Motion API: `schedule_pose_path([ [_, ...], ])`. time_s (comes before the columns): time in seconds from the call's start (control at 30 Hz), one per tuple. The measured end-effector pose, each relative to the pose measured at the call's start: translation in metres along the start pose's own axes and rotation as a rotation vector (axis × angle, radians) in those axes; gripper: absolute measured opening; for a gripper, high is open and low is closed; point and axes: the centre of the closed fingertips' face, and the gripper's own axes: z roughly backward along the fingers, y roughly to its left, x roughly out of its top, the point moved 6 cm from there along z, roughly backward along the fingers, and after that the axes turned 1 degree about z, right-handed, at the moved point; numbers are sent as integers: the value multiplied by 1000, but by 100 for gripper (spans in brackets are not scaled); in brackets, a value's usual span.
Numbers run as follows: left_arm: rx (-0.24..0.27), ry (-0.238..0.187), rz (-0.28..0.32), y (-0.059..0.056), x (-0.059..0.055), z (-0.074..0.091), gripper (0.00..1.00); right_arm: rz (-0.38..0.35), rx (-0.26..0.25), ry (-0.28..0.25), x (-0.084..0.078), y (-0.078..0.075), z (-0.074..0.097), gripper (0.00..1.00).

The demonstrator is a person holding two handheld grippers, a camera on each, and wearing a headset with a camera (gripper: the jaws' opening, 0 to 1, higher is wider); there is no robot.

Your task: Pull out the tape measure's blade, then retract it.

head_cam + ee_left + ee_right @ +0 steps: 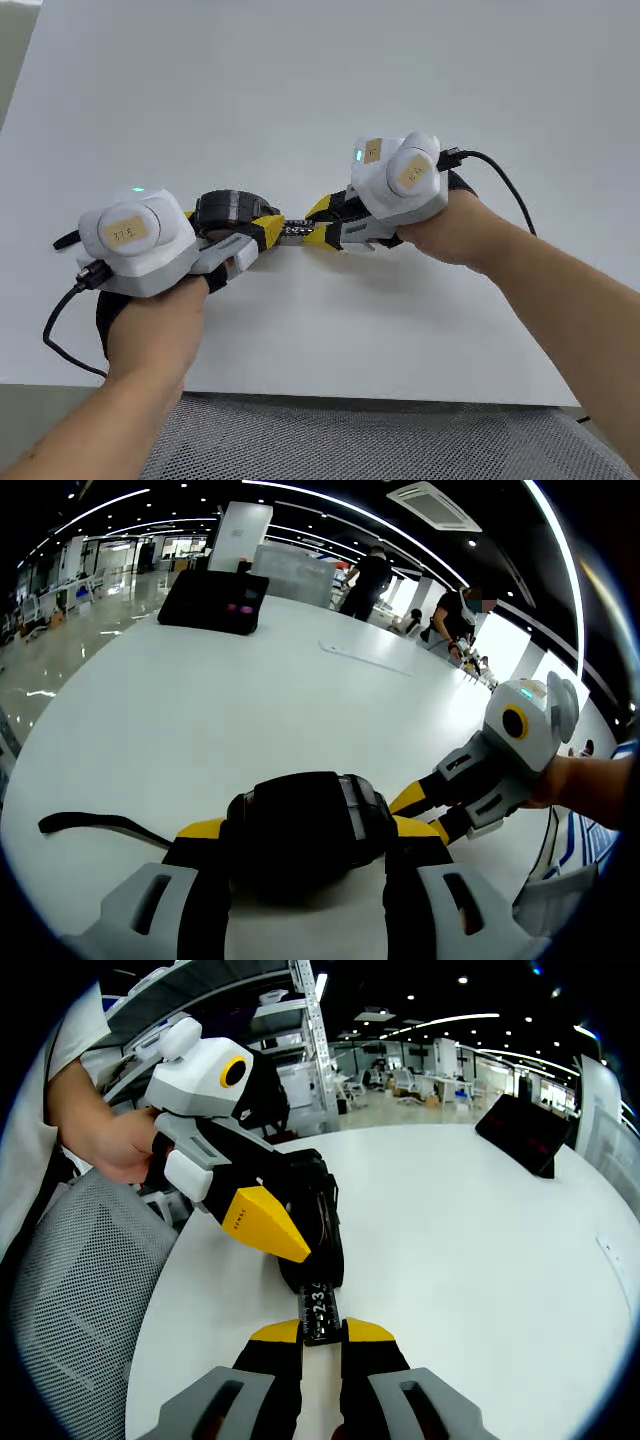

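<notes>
Both clamped: left tool [310, 832] on tape measure [232, 208], right tool [322, 1335] on blade [319, 1305]; chair [380, 440] nearby.

Left tongs [232, 222]: had a rounded white housing with a tan label and a green lamp, grey slotted arms and yellow-and-black tips. A black cable [58, 335] looped from its rear.
Right tongs [318, 222]: followed the same pattern but bore two tan labels.
Sleeve [75, 1020]: was short and white.

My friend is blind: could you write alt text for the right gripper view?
The right gripper's yellow-tipped jaws pinch the tip of a tape measure blade, pulled a little way out of its black case. The left gripper holds that case at a white table.
</notes>
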Motion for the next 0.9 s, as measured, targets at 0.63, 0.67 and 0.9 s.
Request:
schedule_pose_path([
  [0.63, -2, 0, 4, -1, -1, 0, 57, -3, 7, -16, 8, 2, -12, 10],
  [0.67, -2, 0, 4, -1, -1, 0, 57, -3, 7, -17, 8, 2, -12, 10],
  [0.9, -1, -2, 5, -1, -1, 0, 57, -6, 10, -22, 9, 1, -16, 10],
])
